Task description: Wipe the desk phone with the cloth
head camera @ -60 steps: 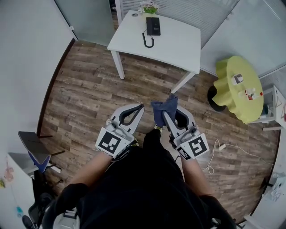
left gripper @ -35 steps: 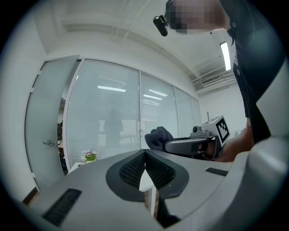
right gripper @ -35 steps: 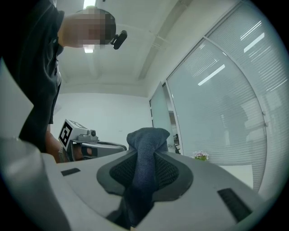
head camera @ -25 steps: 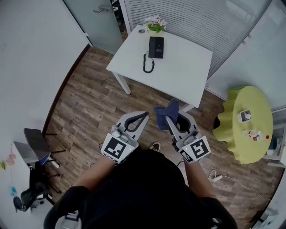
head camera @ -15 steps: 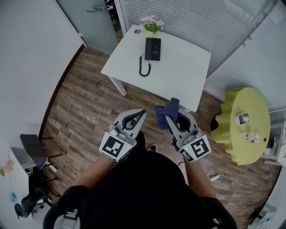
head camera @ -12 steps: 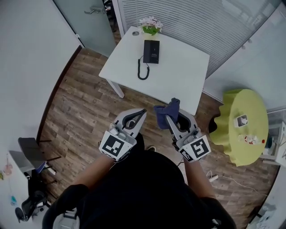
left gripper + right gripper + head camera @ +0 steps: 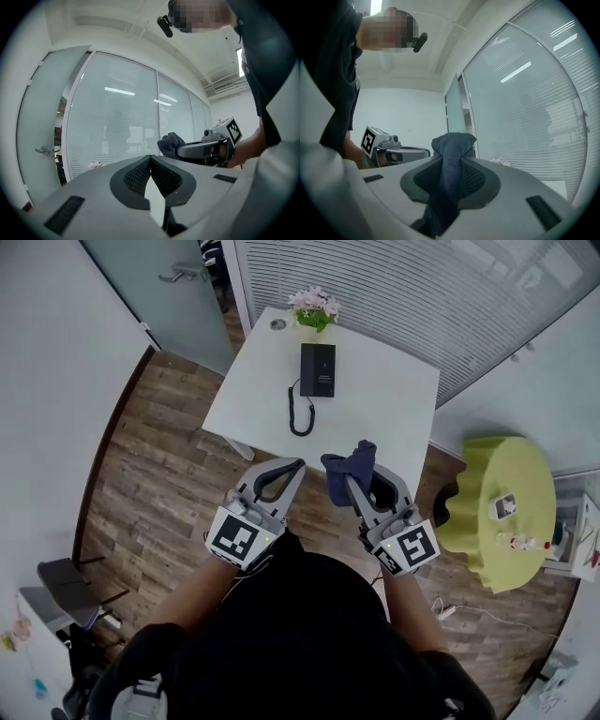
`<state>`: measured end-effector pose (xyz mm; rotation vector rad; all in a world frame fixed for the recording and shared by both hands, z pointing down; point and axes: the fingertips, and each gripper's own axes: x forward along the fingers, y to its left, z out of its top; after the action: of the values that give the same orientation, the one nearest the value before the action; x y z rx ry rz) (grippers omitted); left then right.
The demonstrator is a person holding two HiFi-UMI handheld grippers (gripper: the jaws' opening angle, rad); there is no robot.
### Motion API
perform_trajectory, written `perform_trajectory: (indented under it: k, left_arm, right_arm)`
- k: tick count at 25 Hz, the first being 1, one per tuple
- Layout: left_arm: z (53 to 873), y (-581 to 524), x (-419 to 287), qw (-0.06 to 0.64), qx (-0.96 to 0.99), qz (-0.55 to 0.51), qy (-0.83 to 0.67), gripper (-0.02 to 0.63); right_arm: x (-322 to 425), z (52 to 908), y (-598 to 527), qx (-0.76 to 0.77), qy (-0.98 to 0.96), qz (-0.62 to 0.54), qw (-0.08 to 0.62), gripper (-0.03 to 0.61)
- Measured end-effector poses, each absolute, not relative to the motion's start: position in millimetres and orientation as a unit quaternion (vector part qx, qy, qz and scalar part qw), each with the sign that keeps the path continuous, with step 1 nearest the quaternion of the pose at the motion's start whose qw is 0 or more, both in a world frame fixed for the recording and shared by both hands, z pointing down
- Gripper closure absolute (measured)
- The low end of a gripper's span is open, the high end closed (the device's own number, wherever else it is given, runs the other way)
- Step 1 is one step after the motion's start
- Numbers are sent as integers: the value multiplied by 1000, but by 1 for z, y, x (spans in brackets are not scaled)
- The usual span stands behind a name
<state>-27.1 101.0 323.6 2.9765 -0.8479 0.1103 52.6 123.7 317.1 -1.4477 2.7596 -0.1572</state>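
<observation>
Right gripper view: the right gripper (image 7: 452, 161) has its jaws clamped on the dark blue cloth (image 7: 452, 147), which bunches above the tips and hangs below them. In the left gripper view the left gripper (image 7: 150, 159) has its pads pressed together at the tips with nothing between them. In the head view both grippers are held over the near edge of the white table (image 7: 394, 399), well apart from the black desk phone (image 7: 318, 369) at their 12 o'clock. The handset (image 7: 298, 416) lies at the phone's 7 o'clock, a flower pot (image 7: 314, 307) at its 12. A yellow round table (image 7: 487, 512) stands at 3 o'clock.
</observation>
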Motion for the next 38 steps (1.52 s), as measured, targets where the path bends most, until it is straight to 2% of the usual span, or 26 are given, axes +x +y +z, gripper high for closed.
perform_trajectory:
  k: [14, 32, 38]
  left_arm:
    - [346, -8, -71, 34, 966, 53, -252, 604]
    - [387, -112, -45, 42, 946, 105, -303, 604]
    - [400, -158, -16, 44, 938, 119, -321, 604]
  right_arm:
    - [21, 336, 24, -508, 858, -75, -16, 469]
    - [106, 379, -110, -563, 818, -108, -38, 469]
    - [123, 406, -165, -541, 833, -88, -81, 469]
